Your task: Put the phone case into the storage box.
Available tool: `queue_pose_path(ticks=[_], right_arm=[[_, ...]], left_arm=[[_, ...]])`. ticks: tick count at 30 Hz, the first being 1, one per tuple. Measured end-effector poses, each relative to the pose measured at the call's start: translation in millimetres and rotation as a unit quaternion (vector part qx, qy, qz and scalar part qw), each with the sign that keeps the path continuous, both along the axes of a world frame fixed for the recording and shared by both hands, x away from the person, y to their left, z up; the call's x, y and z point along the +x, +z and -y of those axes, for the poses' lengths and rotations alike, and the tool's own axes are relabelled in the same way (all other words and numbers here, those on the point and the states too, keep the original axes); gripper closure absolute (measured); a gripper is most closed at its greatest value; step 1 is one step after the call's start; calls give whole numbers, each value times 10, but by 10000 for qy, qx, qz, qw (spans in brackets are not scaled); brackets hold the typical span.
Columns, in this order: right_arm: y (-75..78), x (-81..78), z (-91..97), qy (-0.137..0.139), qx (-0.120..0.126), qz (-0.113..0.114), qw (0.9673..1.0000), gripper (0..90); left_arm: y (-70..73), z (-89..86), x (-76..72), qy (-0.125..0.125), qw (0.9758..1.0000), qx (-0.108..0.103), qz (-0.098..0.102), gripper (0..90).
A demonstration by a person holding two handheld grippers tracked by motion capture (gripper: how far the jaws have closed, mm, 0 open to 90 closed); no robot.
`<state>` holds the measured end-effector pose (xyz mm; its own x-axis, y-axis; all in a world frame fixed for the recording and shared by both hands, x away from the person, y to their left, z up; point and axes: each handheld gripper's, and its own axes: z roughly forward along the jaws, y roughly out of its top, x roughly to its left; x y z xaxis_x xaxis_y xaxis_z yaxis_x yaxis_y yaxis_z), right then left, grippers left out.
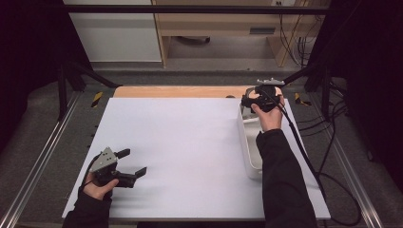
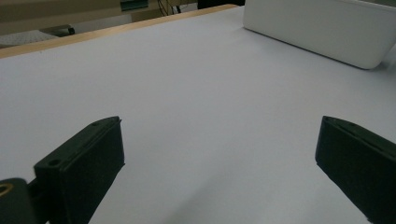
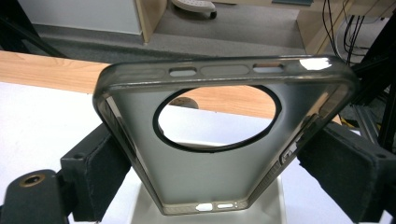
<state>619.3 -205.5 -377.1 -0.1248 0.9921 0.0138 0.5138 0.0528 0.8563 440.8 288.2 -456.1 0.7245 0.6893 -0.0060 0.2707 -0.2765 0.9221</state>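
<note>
Table: we see a wide white sheet-covered table top (image 1: pixel 180 142) across the middle of the high view, with a strip of bare pale wood (image 1: pixel 180 91) along its far edge.

Left gripper: we find the black two-jaw left gripper (image 1: pixel 134 162) at the lower left of the high view, held in the person's left hand (image 1: pixel 97 186) low over the white surface. Its jaws stand wide apart with nothing between them; in the left gripper view they rise at the bottom corners with bare white table between.

Right gripper: we see the black right gripper (image 1: pixel 247 100) at the upper right of the high view, held in the person's right hand (image 1: pixel 270 115) above the far end of the tub. Its jaws are closed on the phone case, pressing its two long sides.

Phone case: the translucent smoky-grey soft plastic phone case (image 3: pixel 219 158), with a large round opening ringed in black, sits centre in the right gripper view, clamped between the pads and lifted over the tub.

Tub: a white rectangular plastic tub (image 1: pixel 248 151) lies along the right side of the table, partly under the dark sleeve (image 1: pixel 285 180); it also shows at the upper right of the left gripper view (image 2: pixel 322 28).
</note>
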Motion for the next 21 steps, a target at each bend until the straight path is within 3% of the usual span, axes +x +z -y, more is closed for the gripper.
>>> queue_pose_path(ticks=[21], right_arm=[[-209, 103, -3, -163, 7, -171, 9997, 114]], left_arm=[[-22, 6, 10, -28, 10000, 38, -31, 5]])
